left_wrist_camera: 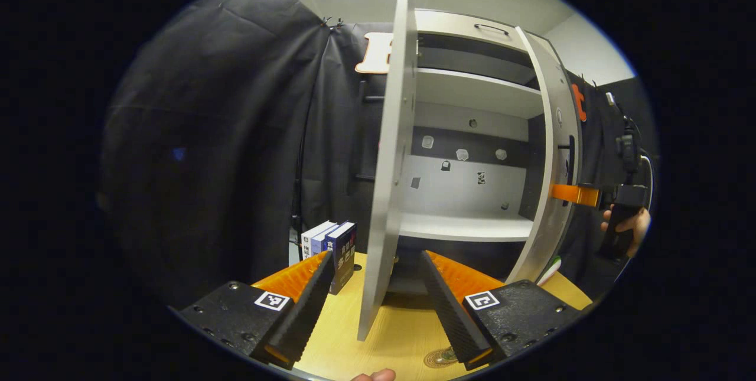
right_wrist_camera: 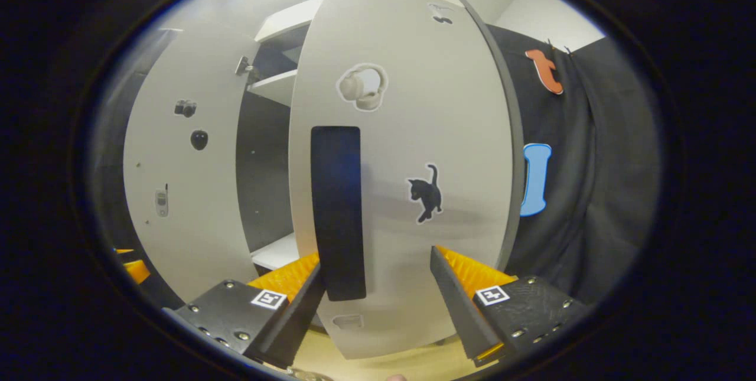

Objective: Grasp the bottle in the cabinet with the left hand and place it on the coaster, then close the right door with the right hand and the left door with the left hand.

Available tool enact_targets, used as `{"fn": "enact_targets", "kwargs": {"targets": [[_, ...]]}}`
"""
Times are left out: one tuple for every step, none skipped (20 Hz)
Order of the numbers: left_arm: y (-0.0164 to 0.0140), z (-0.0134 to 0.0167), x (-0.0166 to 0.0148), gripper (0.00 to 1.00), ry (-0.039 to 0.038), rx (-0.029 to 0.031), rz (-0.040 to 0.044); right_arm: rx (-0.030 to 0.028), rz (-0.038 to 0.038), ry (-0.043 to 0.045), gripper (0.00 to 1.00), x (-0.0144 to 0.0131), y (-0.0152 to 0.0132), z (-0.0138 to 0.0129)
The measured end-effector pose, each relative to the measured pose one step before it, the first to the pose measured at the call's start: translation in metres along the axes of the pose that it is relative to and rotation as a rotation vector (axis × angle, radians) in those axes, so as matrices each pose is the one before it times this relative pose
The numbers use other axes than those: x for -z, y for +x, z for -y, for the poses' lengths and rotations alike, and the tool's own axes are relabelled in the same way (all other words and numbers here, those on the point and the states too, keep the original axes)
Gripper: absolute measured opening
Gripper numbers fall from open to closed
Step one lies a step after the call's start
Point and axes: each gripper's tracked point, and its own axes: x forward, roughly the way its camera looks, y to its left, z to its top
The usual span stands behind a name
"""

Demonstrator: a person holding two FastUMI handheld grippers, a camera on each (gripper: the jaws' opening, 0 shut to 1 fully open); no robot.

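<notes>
The white cabinet [left_wrist_camera: 472, 91] stands on the wooden table with bare shelves inside. Its left door [left_wrist_camera: 387, 180] faces me edge-on and stands between the fingers of my open left gripper [left_wrist_camera: 377, 257]; whether they touch it I cannot tell. The right door [left_wrist_camera: 552, 150] is swung partway in. My right gripper [left_wrist_camera: 582, 195], held by a hand [left_wrist_camera: 629, 224], is against its outer face. In the right gripper view, the right gripper [right_wrist_camera: 377, 258] is open close to the right door [right_wrist_camera: 413, 133], its left finger beside the black handle [right_wrist_camera: 338, 209]. A round patterned coaster [left_wrist_camera: 440, 358] peeks out by my left gripper's right finger.
Several books [left_wrist_camera: 331, 248] stand upright on the table [left_wrist_camera: 401, 328] left of the left door. The left door's inner face [right_wrist_camera: 189, 180] carries small stickers. A small white and green thing [left_wrist_camera: 550, 267] shows low beyond the right door. Black cloth hangs on both sides.
</notes>
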Motion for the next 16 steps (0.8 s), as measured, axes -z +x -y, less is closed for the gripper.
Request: {"fn": "enact_targets", "kwargs": {"targets": [[0.0017,-0.00839,-0.0011,0.94,-0.00698,-0.01161,-0.0052,0.00388,0.00763,-0.00748,0.97,-0.00026,0.00483,-0.00245],[0.00264,-0.00896,-0.00367,0.94,0.00545,-0.00902,0.00473,0.0054,0.01025,-0.01352,1.0,-0.00143,0.0056,-0.00344],[0.00246,-0.00674,-0.00476,0.9,0.0033,-0.00489,0.01313,0.00443,0.00405,-0.01425,1.0,-0.00037,0.00638,-0.00289],[0.00343,-0.00531,-0.00572,0.95,0.00764,-0.00257,0.0077,0.00584,0.00076,-0.00985,0.97,0.00005,0.0064,-0.00249],[0.00309,-0.00454,-0.00379,0.95,0.00837,-0.00131,0.00496,0.00419,0.00246,-0.00726,1.0,-0.00043,0.00704,-0.00203],[0.00199,-0.00444,-0.00296,0.95,0.008,-0.00087,0.00367,0.00367,-0.00061,-0.00005,1.0,0.00012,0.0053,-0.00171],[0.0022,-0.00507,-0.00414,0.95,0.00537,-0.00192,0.00594,0.00193,0.00173,0.00236,0.97,-0.00038,0.00474,-0.00115],[0.00177,-0.00331,-0.00008,0.95,0.00403,0.0012,-0.00025,0.00177,0.00106,0.00268,1.0,0.00009,0.00563,-0.00062],[0.00124,-0.00199,-0.00056,0.95,0.0034,0.00339,0.00309,0.00306,0.00171,0.00219,1.0,-0.00022,0.00476,0.00028],[0.00236,-0.00138,-0.00268,0.95,0.00594,0.00467,-0.00237,0.00503,-0.0031,0.00268,0.97,-0.00008,0.00499,-0.00111],[0.00129,-0.00327,-0.00328,0.91,0.00605,-0.00134,0.00536,0.0079,-0.00213,0.00016,1.0,0.00141,0.00357,-0.00059],[0.00131,-0.00169,-0.0025,0.95,0.00914,0.00534,0.00338,0.01394,0.00363,-0.00302,0.97,-0.0012,0.00284,-0.00047],[0.00075,-0.00185,-0.00273,0.95,0.00972,0.00179,0.00577,0.01475,0.00279,-0.00714,1.0,-0.0011,0.00256,-0.00177],[0.00042,-0.00127,-0.00223,0.95,0.00768,0.00453,0.00207,0.01287,0.00259,-0.00171,1.0,-0.00067,0.0023,-0.0009],[0.00169,-0.00073,-0.00164,0.9,0.00213,0.00665,-0.00335,0.01316,0.00171,0.00494,1.0,0.00083,0.00287,-0.00039],[0.00227,-0.00276,-0.00179,0.9,-0.00186,0.00325,-0.00098,0.01323,0.0028,-0.00142,1.0,-0.00027,0.00193,0.00033]]}}
